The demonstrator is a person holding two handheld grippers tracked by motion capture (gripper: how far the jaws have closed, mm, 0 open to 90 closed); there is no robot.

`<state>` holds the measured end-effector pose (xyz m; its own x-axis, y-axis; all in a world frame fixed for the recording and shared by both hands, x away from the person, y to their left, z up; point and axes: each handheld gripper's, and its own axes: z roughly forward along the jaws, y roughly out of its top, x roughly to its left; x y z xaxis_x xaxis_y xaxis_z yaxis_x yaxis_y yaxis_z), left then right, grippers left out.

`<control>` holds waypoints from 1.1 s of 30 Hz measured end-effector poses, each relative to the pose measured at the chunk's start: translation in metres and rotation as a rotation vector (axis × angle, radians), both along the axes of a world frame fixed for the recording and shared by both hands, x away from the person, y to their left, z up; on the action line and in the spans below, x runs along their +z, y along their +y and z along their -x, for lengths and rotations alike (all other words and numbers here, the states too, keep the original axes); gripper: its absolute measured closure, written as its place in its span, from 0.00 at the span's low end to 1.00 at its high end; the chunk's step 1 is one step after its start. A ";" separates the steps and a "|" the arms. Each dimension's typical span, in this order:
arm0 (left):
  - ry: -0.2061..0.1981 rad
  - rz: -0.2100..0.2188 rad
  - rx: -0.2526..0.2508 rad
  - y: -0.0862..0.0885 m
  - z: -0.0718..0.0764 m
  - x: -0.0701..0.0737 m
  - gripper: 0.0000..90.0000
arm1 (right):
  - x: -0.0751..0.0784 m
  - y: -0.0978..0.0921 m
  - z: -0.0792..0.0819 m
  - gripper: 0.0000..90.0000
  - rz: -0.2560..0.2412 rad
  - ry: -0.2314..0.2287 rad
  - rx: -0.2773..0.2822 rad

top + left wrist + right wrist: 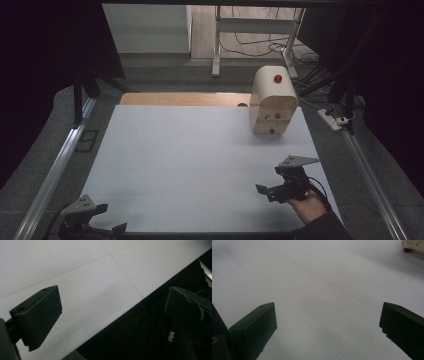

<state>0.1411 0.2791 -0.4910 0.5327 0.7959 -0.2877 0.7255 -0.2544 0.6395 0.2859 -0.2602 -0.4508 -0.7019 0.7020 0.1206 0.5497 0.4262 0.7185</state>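
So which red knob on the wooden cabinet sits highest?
The large red knob on the curved top of the wooden cabinet; the two smaller ones sit lower, on the front.

The black two-jaw right gripper (270, 191), topped by a grey three-cornered plate, is held low in the person's right hand (309, 206), its jaws spread wide and pointing toward the left. The black two-jaw left gripper (107, 220) (also carrying a grey plate) sits at the near left corner, jaws likewise wide apart with nothing between them.
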 end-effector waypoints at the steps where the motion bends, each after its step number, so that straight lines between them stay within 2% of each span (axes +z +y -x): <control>1: 0.000 0.000 0.000 0.000 0.000 0.000 0.01 | 0.000 -0.001 0.001 0.01 -0.002 0.000 0.000; 17: -0.002 -0.003 -0.001 0.000 0.000 0.000 0.01 | -0.005 -0.016 0.024 0.01 0.010 0.004 -0.027; 20: -0.001 -0.003 -0.002 0.000 0.000 0.000 0.01 | -0.006 -0.019 0.028 0.01 0.026 0.000 -0.032; 33: -0.003 -0.004 -0.002 0.000 0.000 0.000 0.01 | -0.013 -0.037 0.049 0.01 0.029 0.029 -0.072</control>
<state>0.1407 0.2787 -0.4909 0.5346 0.7964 -0.2828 0.7234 -0.2583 0.6402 0.2368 -0.2975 -0.4637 -0.6456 0.7543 0.1193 0.6003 0.4047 0.6899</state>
